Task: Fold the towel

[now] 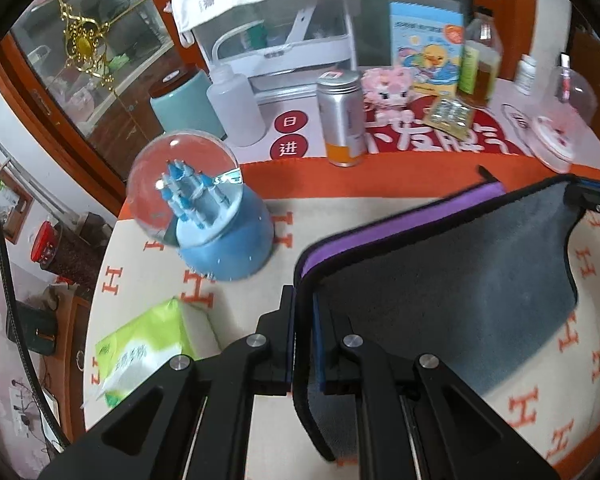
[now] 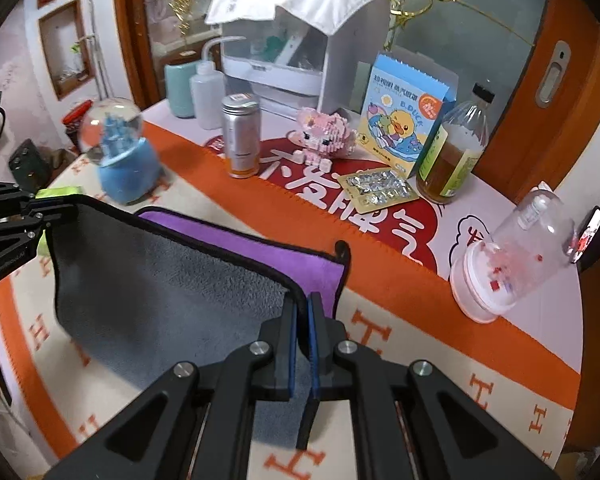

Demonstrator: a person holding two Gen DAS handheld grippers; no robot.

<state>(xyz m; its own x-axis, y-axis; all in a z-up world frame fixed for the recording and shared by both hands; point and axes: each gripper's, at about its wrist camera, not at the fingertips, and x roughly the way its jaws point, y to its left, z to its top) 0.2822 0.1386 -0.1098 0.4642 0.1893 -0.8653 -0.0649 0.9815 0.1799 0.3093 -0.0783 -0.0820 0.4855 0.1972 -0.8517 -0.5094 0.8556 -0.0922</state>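
Observation:
The towel (image 1: 452,280) is grey on one face and purple on the other, with a black hem. It hangs lifted above the table, stretched between both grippers. My left gripper (image 1: 302,300) is shut on its left corner. My right gripper (image 2: 303,304) is shut on its right corner, and the towel (image 2: 160,280) spreads away to the left there, with the purple face behind. The right gripper also shows in the left wrist view (image 1: 596,200), and the left gripper in the right wrist view (image 2: 40,216).
A cream and orange table mat (image 2: 400,332) lies under the towel. A blue snow globe (image 1: 204,216), a green tissue pack (image 1: 140,352), a metal can (image 1: 342,116), a pink toy (image 2: 324,136), a brown bottle (image 2: 452,152), blister packs (image 2: 380,188) and a pink domed globe (image 2: 508,256) stand around.

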